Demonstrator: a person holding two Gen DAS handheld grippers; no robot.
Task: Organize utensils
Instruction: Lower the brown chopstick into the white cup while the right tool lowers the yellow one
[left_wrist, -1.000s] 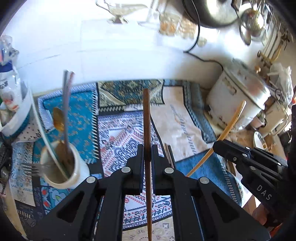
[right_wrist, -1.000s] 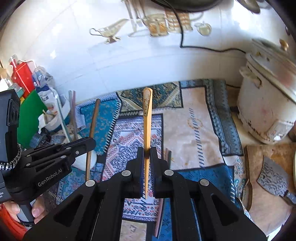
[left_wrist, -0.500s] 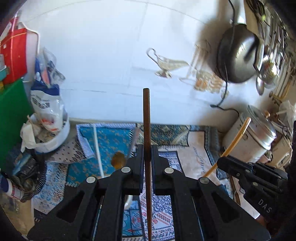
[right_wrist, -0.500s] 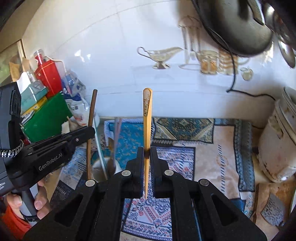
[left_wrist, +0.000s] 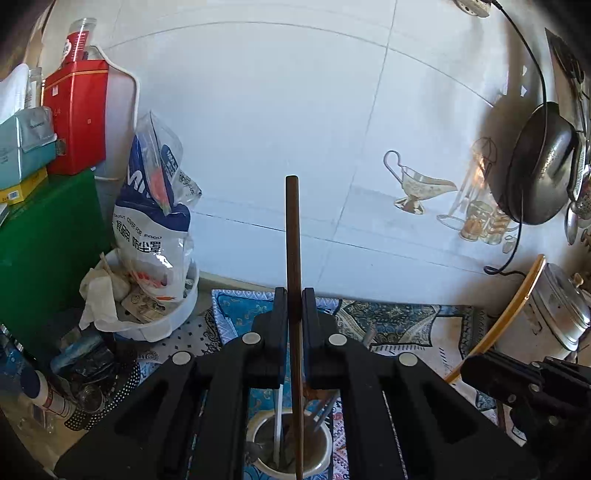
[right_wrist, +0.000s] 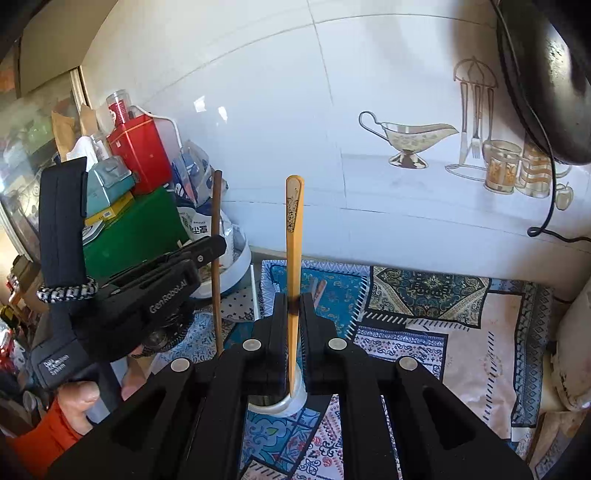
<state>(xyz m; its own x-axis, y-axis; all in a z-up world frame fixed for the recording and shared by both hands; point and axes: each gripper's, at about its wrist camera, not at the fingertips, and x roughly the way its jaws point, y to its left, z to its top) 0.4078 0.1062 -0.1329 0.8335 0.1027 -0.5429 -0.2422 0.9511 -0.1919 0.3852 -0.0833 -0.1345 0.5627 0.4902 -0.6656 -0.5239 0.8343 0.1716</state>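
The left hand-held gripper (left_wrist: 294, 317) is squeezing a dark chopstick (left_wrist: 292, 236), the right hand-held gripper (right_wrist: 291, 314) a yellow chopstick (right_wrist: 293, 236); lower each straight into the white cup (left_wrist: 325, 448).

Both wrist views tilt down, close over shared cup (left_wrist: 288, 446)

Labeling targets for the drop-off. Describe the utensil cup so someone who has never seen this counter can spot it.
Start at the white tiled wall and come down to the patterned blue cloth on the counter. The cup stands on that cloth, right below the two grippers. It is a small white round cup, open on top, and the only container here with cutlery already standing in it.
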